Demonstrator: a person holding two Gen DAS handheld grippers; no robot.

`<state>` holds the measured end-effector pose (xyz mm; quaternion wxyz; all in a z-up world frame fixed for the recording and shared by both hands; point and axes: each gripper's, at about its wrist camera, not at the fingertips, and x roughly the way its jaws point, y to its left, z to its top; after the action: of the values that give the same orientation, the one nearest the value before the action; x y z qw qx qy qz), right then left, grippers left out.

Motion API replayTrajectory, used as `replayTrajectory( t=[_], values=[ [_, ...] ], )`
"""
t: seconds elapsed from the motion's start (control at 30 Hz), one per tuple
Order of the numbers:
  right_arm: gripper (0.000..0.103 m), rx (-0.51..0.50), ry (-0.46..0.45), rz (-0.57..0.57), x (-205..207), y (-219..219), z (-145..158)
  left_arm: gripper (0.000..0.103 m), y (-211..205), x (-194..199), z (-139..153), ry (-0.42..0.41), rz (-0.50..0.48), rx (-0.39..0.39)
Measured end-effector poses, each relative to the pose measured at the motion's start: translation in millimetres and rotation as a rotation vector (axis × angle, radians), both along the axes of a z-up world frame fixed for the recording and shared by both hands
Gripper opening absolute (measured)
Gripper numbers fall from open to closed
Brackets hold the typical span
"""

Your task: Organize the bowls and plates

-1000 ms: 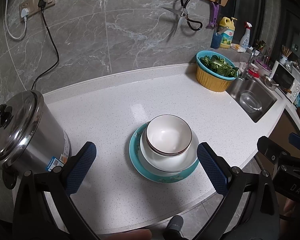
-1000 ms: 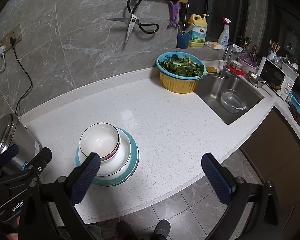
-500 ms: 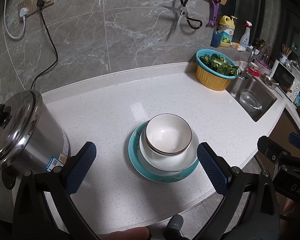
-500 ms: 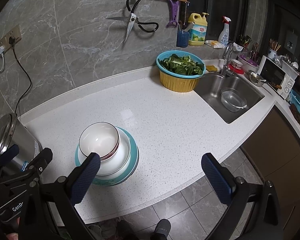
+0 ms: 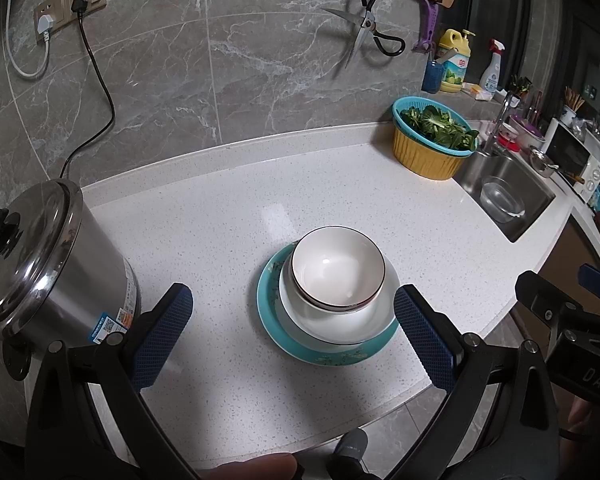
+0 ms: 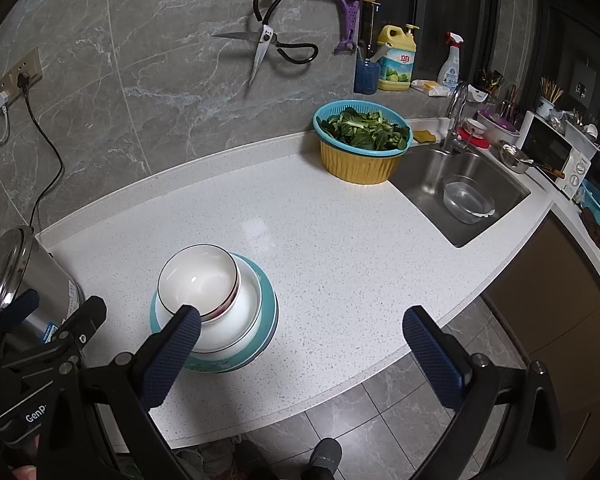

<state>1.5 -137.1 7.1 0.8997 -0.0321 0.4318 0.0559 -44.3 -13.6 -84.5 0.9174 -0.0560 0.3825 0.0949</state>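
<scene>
From the left wrist view, the left gripper [image 5: 290, 330] hangs with its jaws spread wide and nothing between them. The stack sits dead ahead, framed in the gap between its 2 blue pads: a teal plate [image 5: 332, 354] flat on the white speckled tabletop [image 5: 228, 216], a white plate [image 5: 340, 326] on top of it, and a white bowl [image 5: 338, 266] with a dark rim nested upright on that. The stack lies just beyond the fingertips, touching neither pad. A steel pot [image 5: 48, 256] stands to the left, well apart from the stack. The right gripper's frame pokes in at the right edge.

From the right wrist view, the right gripper [image 6: 302, 350] is also wide open and empty. Here the same stack sits off to its left, not centred: its left pad overlaps the near rim of the white bowl [image 6: 198, 280] and white plate [image 6: 240, 316] in the picture, though whether it touches them I cannot tell. The teal plate [image 6: 266, 320] shows as a rim beneath. The colander of greens [image 6: 362, 146] and the sink [image 6: 460, 196] lie far off to the right.

To my eye the left gripper is the squarer to the stack; the round pieces have no long axis, so any rim serves. All 3 pieces look stacked already.
</scene>
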Motion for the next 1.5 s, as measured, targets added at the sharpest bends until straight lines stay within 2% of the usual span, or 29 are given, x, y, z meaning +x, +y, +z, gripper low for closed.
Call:
replayTrajectory(
  t=[1.5],
  values=[
    [0.103, 0.0, 0.006, 0.008, 7, 4, -2, 0.102, 2, 11, -5, 0.007, -0.003, 0.005]
  ],
)
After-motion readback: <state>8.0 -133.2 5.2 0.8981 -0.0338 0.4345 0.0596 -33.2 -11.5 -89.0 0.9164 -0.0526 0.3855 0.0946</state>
